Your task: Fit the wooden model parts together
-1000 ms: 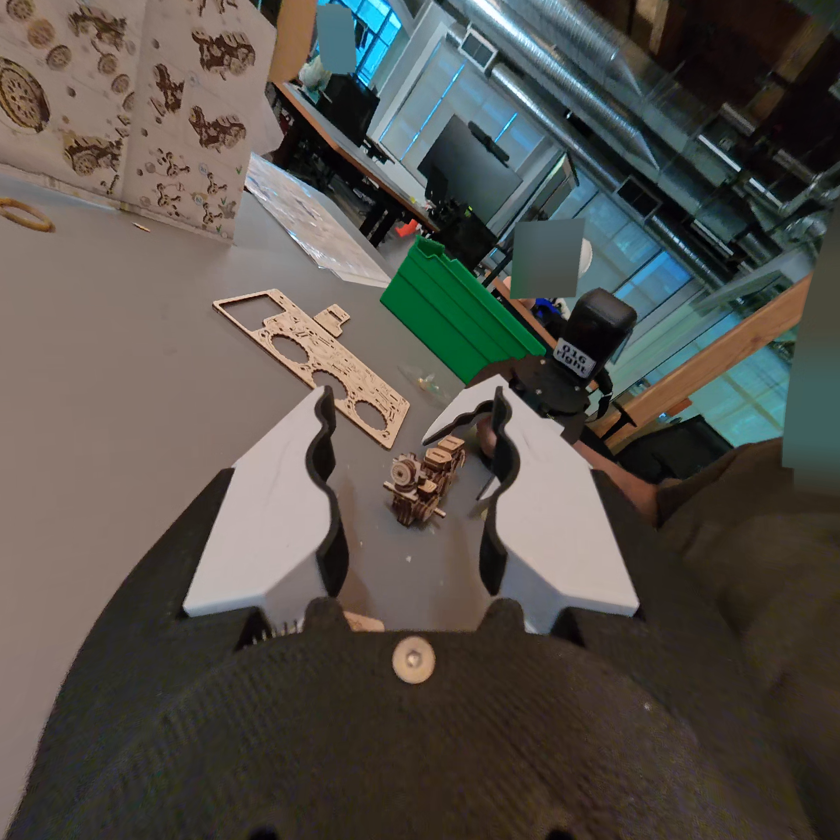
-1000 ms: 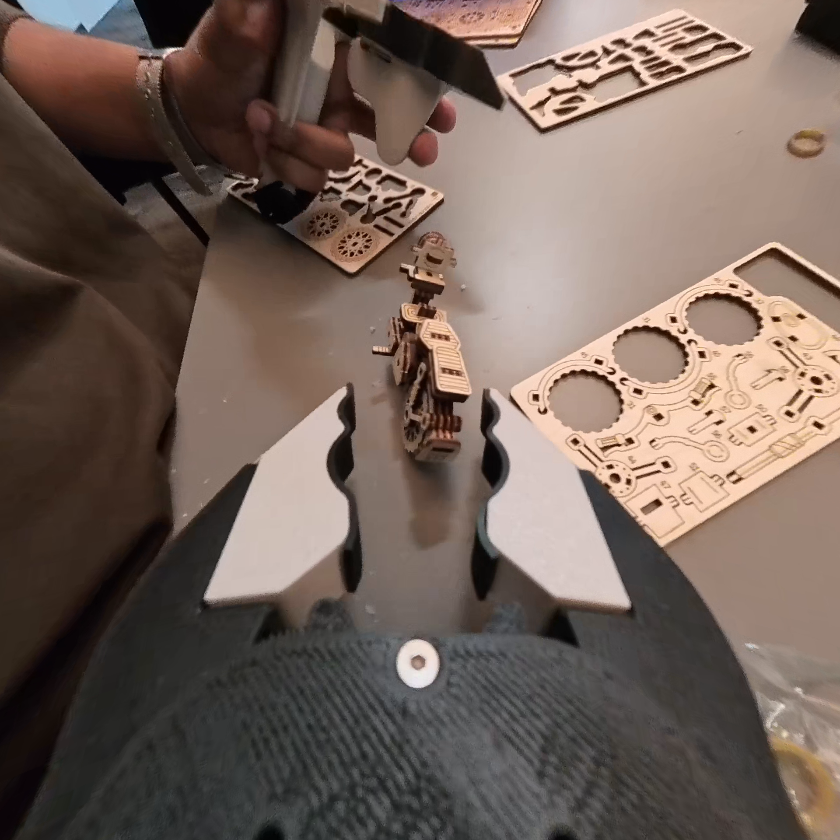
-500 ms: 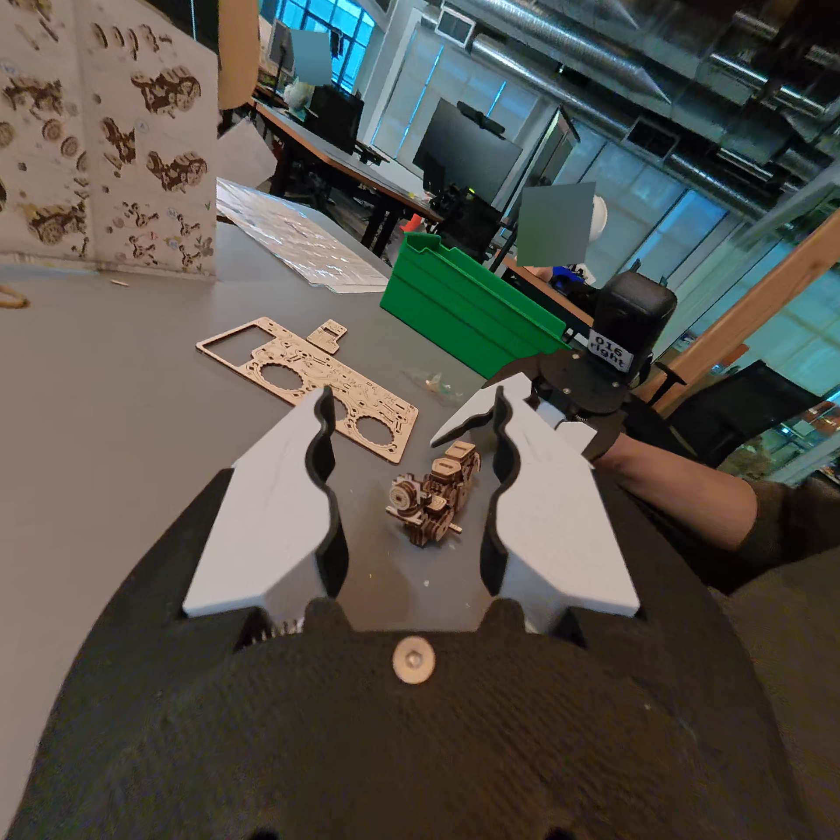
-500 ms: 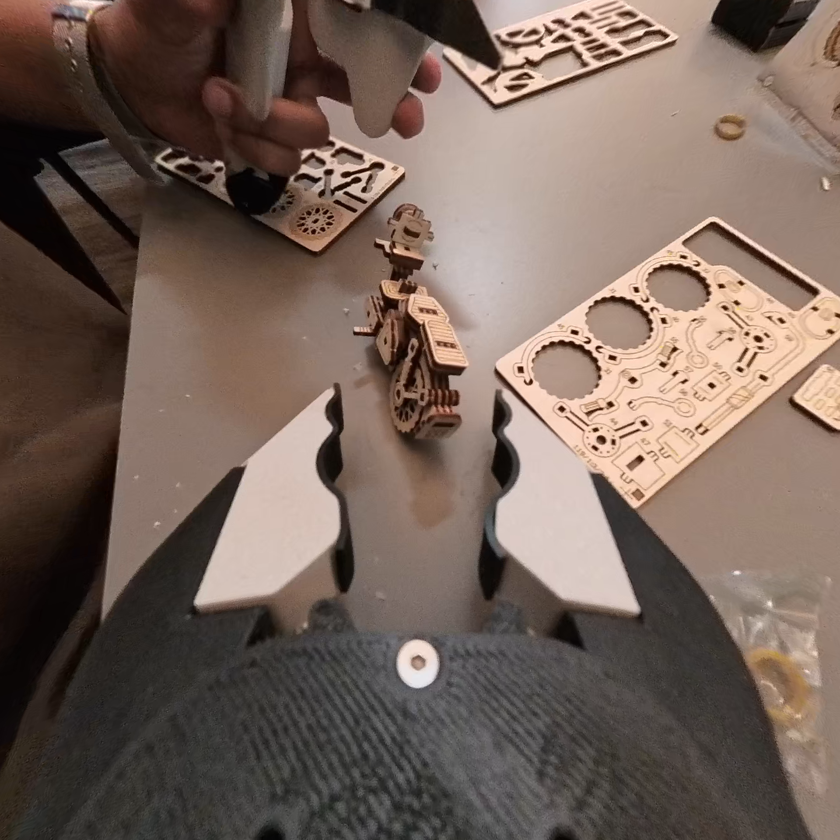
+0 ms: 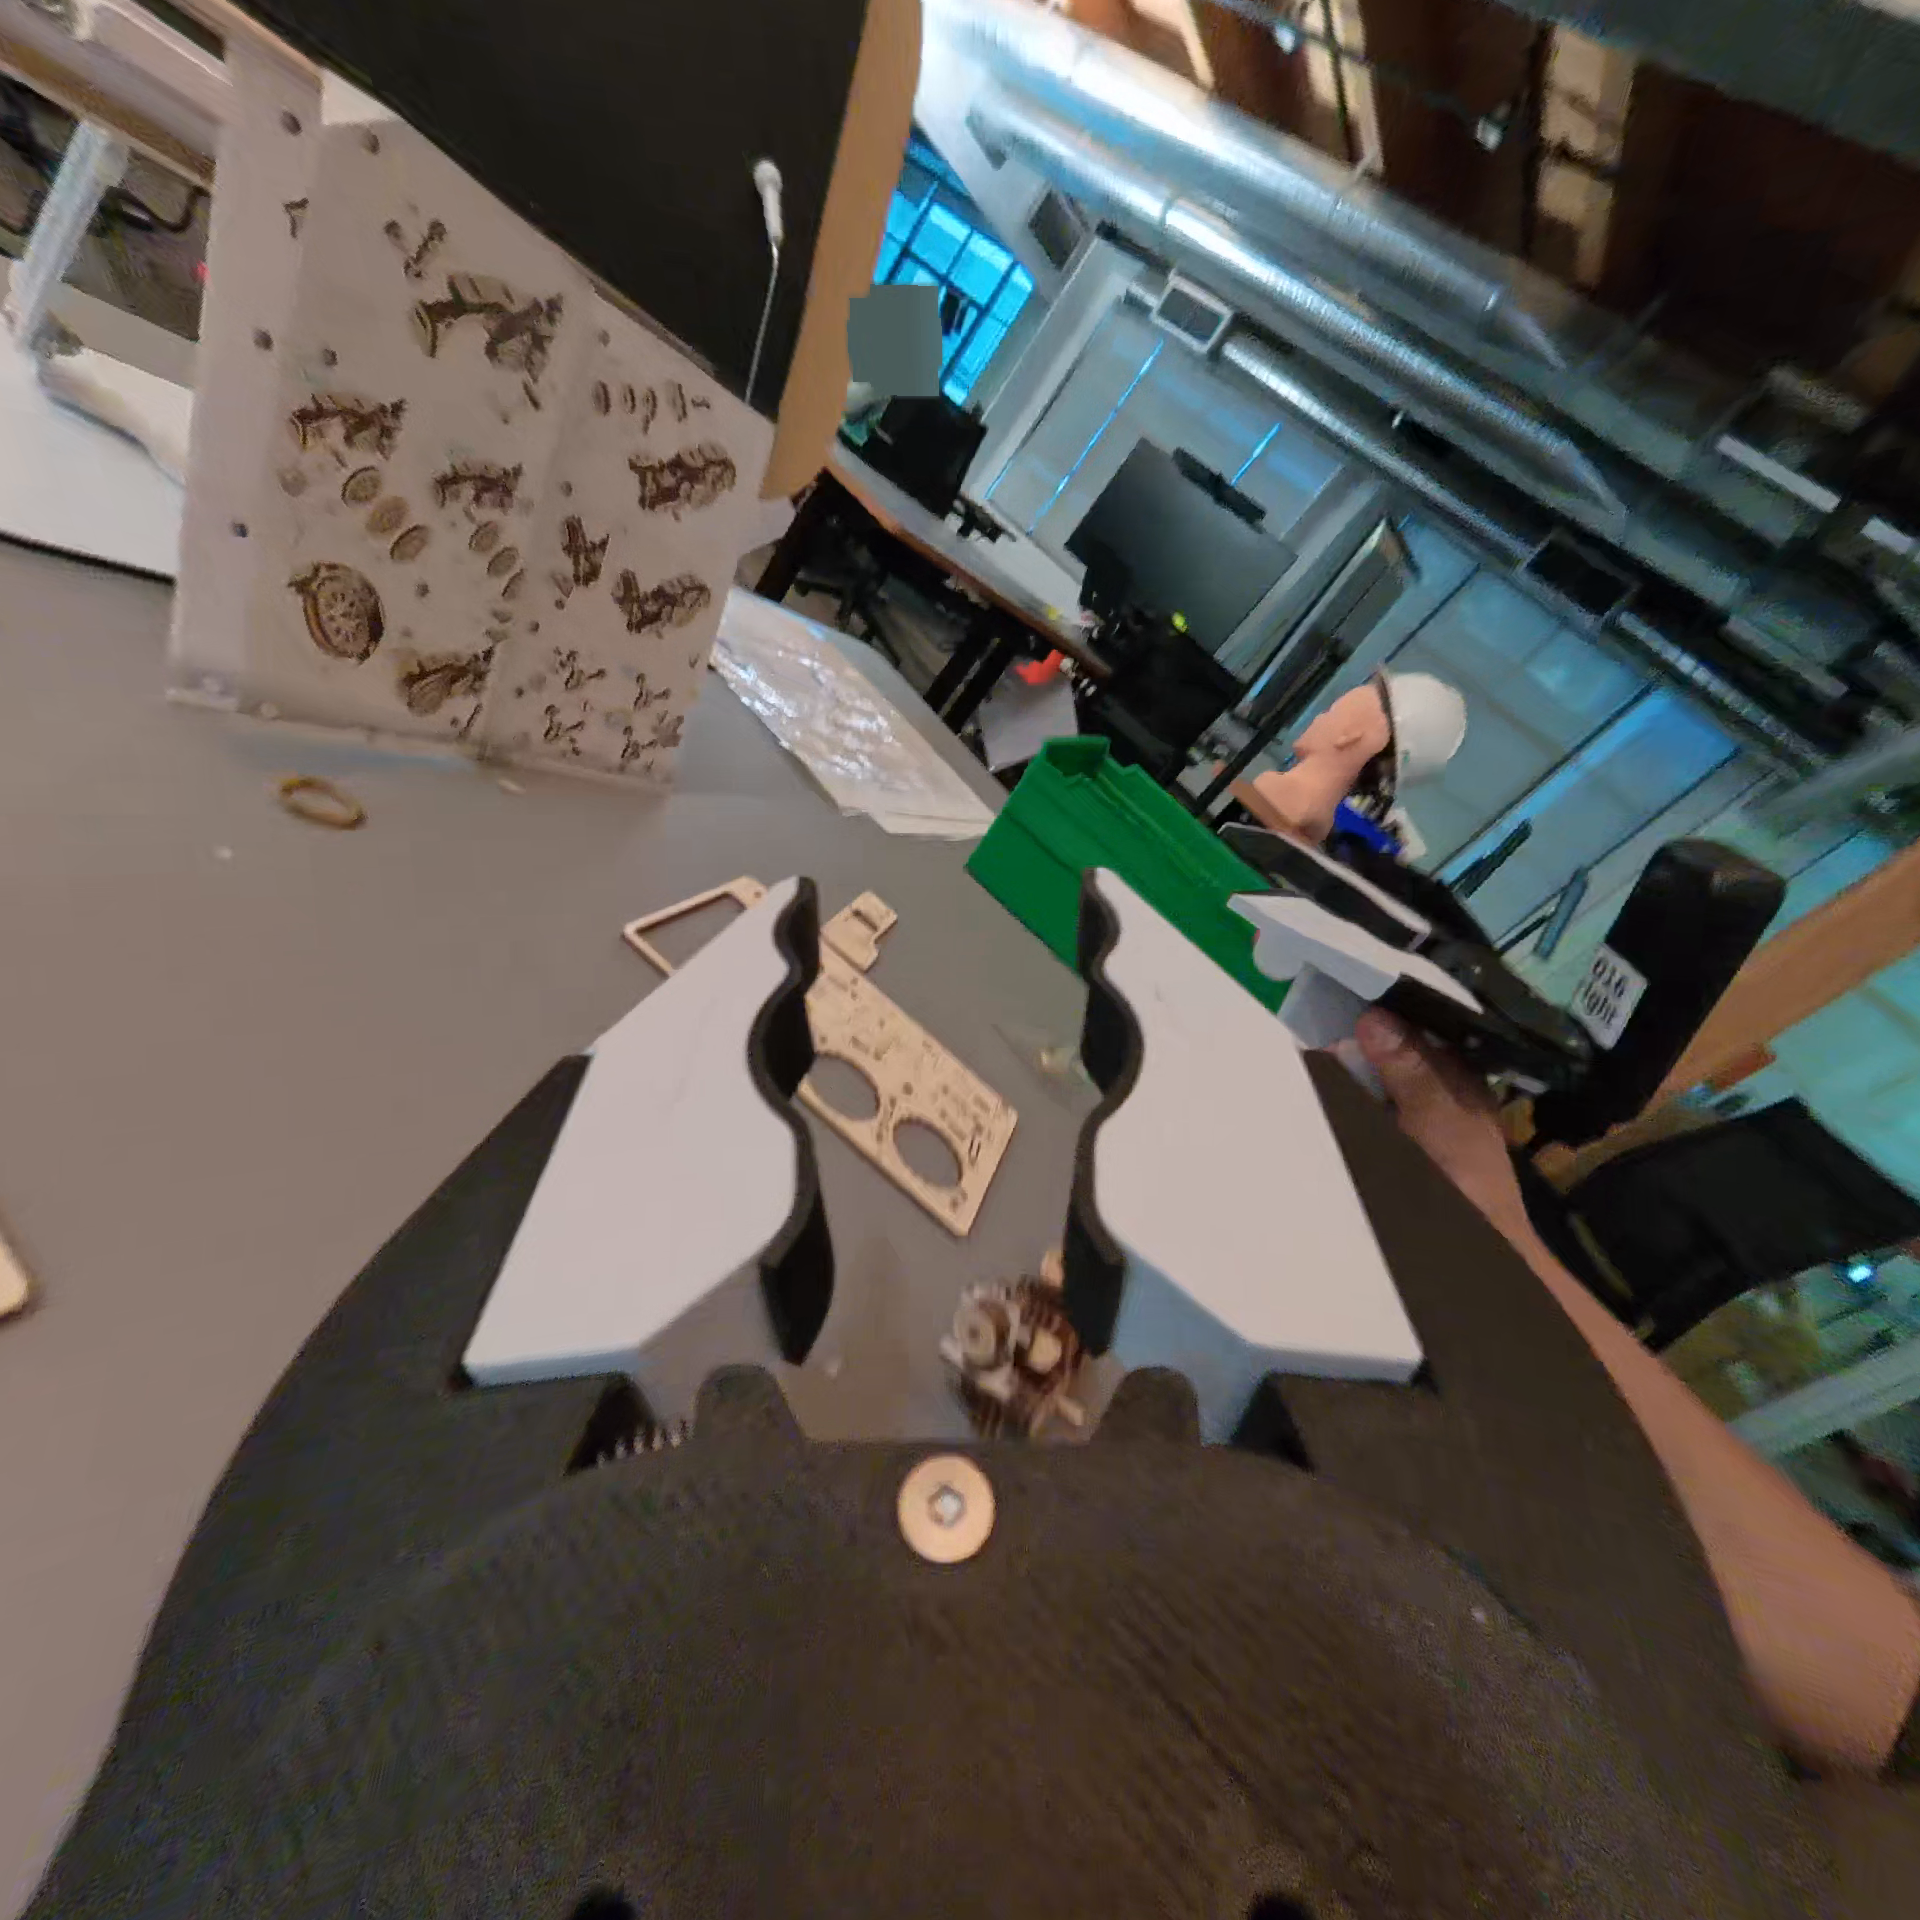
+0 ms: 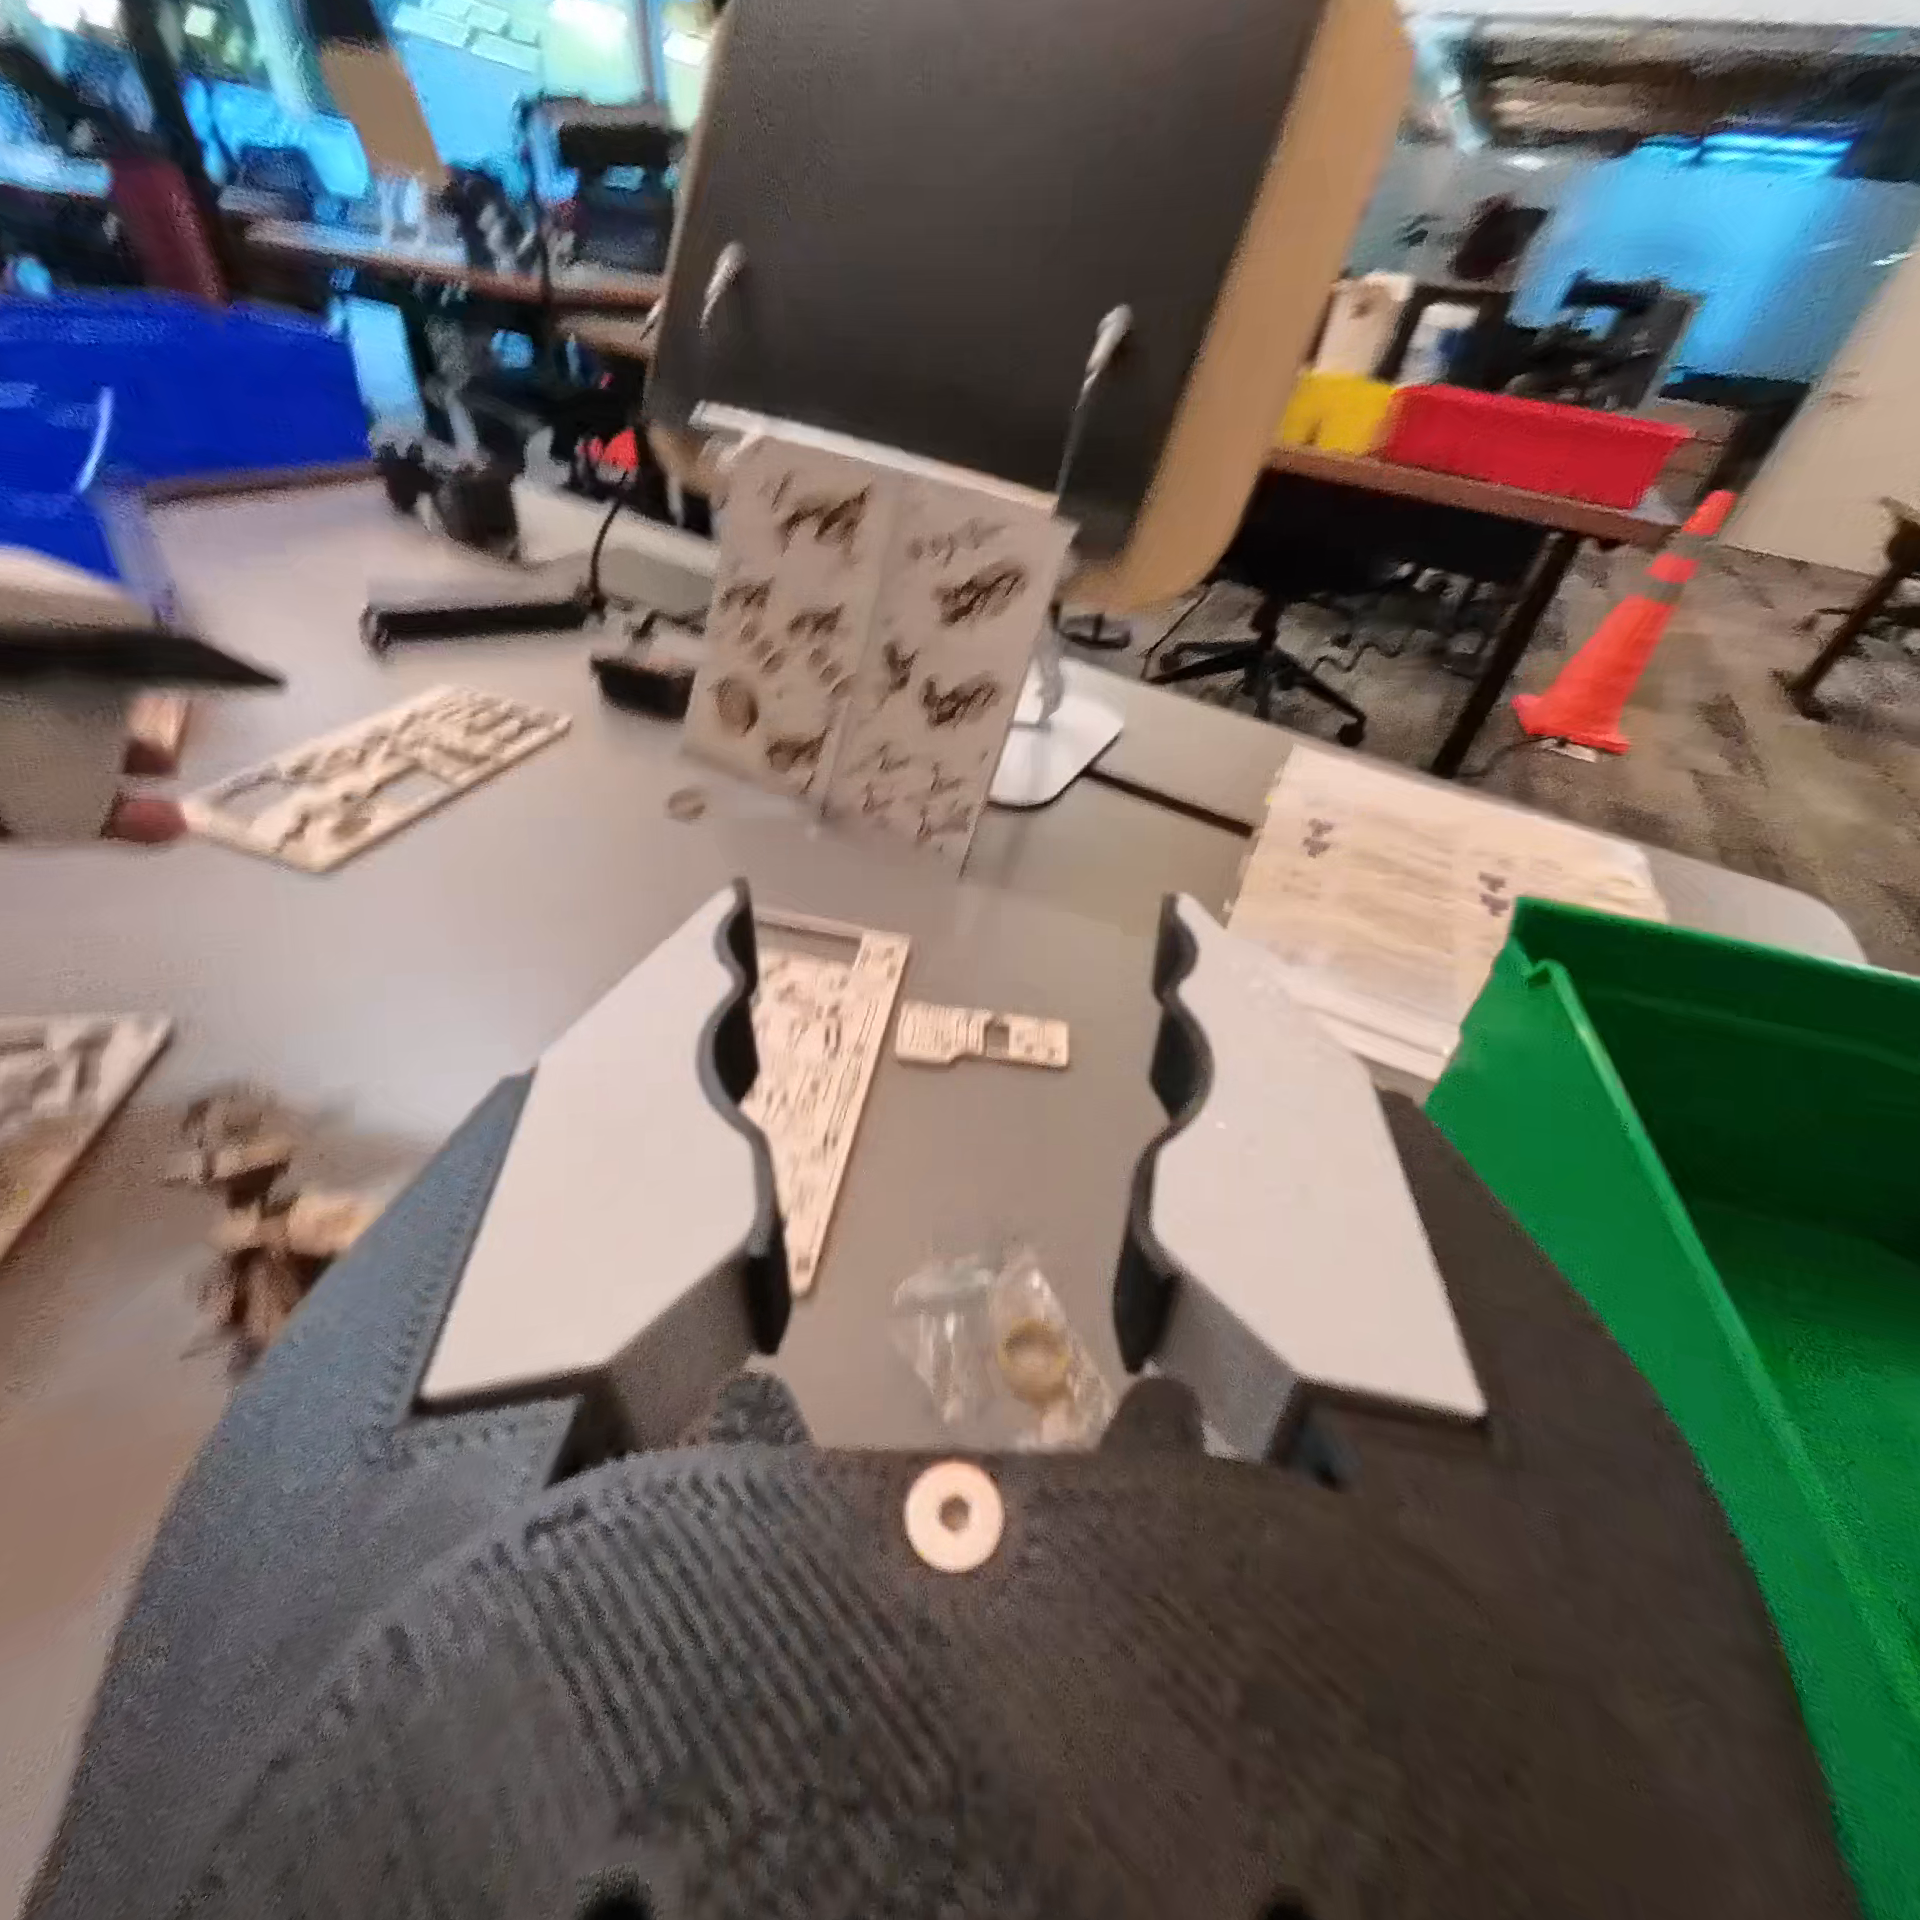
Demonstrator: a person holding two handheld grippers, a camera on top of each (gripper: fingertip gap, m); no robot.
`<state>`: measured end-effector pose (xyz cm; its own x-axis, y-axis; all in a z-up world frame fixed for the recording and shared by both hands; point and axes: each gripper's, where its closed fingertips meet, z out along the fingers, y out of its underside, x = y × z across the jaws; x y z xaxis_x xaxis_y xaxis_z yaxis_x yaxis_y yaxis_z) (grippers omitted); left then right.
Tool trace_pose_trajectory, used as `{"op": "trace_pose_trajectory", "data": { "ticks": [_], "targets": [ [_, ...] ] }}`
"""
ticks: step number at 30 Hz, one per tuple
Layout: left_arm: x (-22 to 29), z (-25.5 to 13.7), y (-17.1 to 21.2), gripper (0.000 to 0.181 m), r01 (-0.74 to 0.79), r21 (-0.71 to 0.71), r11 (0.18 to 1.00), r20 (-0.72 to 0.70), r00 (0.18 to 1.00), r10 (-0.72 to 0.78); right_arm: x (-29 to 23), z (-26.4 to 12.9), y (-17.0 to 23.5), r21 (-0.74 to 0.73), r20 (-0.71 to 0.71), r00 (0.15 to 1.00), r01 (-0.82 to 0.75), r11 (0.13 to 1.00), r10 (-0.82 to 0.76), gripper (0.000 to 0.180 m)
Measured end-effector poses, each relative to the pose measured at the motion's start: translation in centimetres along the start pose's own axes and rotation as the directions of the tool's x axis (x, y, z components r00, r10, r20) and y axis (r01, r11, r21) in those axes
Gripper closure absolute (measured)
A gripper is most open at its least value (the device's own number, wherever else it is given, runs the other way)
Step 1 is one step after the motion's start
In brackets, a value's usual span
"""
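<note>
Below, both hand-held grippers spread wide: left (image 5: 940, 914), right (image 6: 956, 925), over laser-cut wooden model (image 5: 1023, 1351).

Grey table (image 6: 1018, 1164) carries wooden model (image 5: 1023, 1351), parts sheets (image 5: 904, 1091), green bin (image 6: 1704, 1195), plastic bag (image 6: 997, 1340), booklet (image 6: 883, 665).

Left tongs (image 5: 940, 925): jaws standing apart, nothing between the tips. Wooden model (image 5: 1018, 1351): sitting on the grey tabletop (image 5: 208, 1018) at the base of the jaws, against the right-hand finger. Punched wooden sheet (image 5: 894, 1091): lying flat beyond, partly hidden. Green bin (image 5: 1101, 831): resting farther back. Right tongs (image 5: 1340, 935): hovering beside the bin, a hand (image 5: 1434, 1091) gripping them. Printed stand-up sheet (image 5: 468, 520): standing upright at rear left.
</note>
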<state>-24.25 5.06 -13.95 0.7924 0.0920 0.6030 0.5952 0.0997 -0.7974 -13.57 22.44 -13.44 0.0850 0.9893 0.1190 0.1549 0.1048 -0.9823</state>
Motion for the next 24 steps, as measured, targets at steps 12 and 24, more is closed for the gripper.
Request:
{"op": "trace_pose_trajectory", "data": {
  "ticks": [12,24],
  "targets": [
    [-4.4,1.2,-1.4,0.158,-0.236,-0.031,0.971,0.093,0.967,0.237,0.1,7.3,3.2,-0.089,0.023,1.0,-0.004,0.996,0.006,0.154],
    [-6.1,3.1,-2.8,0.156,-0.119,0.063,0.991,-0.035,0.992,0.121,-1.0,8.7,2.5,-0.025,0.128,0.992,-0.013,1.0,0.016,0.168]
  ]
}}
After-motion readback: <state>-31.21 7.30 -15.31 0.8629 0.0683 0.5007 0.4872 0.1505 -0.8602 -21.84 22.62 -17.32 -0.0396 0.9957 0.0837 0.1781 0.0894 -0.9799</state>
